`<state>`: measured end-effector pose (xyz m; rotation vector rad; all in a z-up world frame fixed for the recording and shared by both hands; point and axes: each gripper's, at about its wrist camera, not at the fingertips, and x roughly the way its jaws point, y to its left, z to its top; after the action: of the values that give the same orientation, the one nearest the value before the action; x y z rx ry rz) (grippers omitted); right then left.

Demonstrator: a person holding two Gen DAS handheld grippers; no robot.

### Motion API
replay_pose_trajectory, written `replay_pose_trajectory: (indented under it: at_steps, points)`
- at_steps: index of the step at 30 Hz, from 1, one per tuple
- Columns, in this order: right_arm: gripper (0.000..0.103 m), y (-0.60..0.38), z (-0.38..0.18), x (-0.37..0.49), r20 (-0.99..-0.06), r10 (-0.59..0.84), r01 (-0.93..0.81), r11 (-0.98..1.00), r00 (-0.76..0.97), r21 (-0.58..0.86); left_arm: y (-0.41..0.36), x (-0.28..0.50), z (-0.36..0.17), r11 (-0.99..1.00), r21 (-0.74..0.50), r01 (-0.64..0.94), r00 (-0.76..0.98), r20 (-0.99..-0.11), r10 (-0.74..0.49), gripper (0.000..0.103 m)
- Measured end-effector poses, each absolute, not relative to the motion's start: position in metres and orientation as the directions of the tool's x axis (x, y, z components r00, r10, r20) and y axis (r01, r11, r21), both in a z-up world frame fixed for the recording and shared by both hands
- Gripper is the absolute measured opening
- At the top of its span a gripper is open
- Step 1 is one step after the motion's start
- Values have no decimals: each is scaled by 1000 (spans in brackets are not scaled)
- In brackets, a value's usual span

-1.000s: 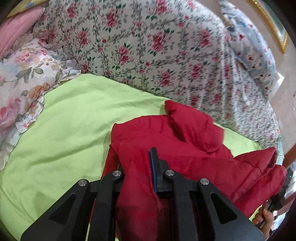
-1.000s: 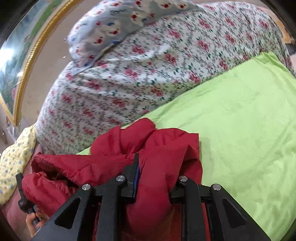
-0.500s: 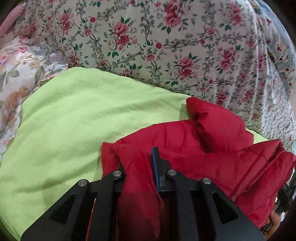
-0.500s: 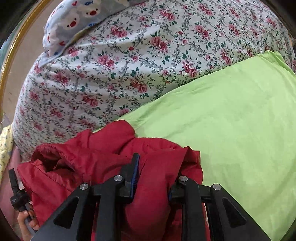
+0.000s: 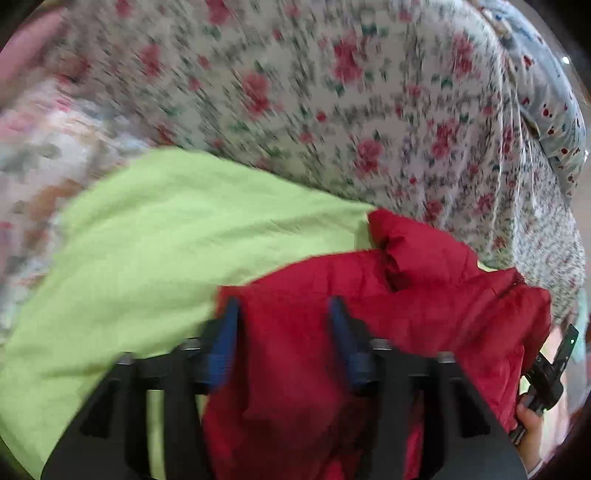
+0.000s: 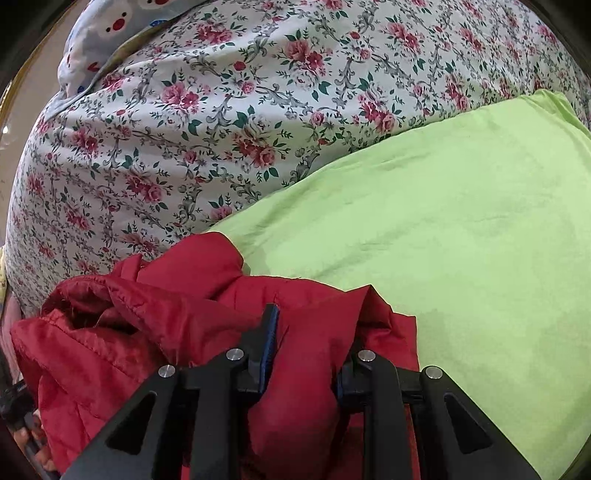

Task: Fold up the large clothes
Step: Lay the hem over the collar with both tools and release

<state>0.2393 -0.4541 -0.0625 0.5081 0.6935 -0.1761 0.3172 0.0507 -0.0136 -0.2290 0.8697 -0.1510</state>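
A red padded jacket (image 5: 424, 295) lies bunched on a lime-green sheet (image 5: 166, 240); it also shows in the right wrist view (image 6: 177, 314). My left gripper (image 5: 282, 314) is open, its blue-padded fingers (image 5: 225, 332) spread with the red fabric lying between them. This view is motion-blurred. My right gripper (image 6: 314, 332) is shut on a fold of the jacket; fabric bulges between its fingers and hides the right one. The green sheet (image 6: 443, 240) spreads to the right of it.
A big floral quilt (image 6: 221, 129) is piled behind the sheet, also in the left view (image 5: 332, 110). A blue-grey patterned pillow (image 6: 110, 33) lies on top. A flowered pillow (image 5: 44, 155) lies at the left. The other hand-held gripper (image 5: 554, 362) shows at the right edge.
My left gripper has opened and let go of the red jacket, and it is moving, blurring its view. My right gripper still holds its fold and has moved closer to the quilt.
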Motion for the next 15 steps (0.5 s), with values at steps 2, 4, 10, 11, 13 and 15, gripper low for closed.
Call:
replay_pose_trajectory:
  at_steps: [2, 4, 10, 11, 13, 15]
  points:
    - [22, -455, -64, 241, -649, 14, 322, 860, 761, 396, 56, 297, 2, 962, -266, 65, 668, -704, -240, 60]
    - [22, -456, -65, 241, -648, 16, 323, 857, 762, 401, 56, 275, 15, 952, -285, 109, 683, -675, -280, 60]
    - [24, -451, -63, 242, -652, -6, 331, 865, 758, 376, -1, 232, 3, 914, -270, 301, 588, -702, -401, 60]
    - [25, -450, -62, 242, -653, -9, 331, 867, 757, 372, -13, 229, -5, 907, -265, 329, 564, -715, -413, 60]
    - [26, -449, -60, 241, -654, -11, 330, 870, 757, 367, -39, 225, -24, 900, -225, 374, 530, -744, -406, 64]
    - [27, -449, -56, 237, -654, -18, 334, 871, 756, 361, -53, 225, -34, 914, -142, 381, 559, -752, -349, 73]
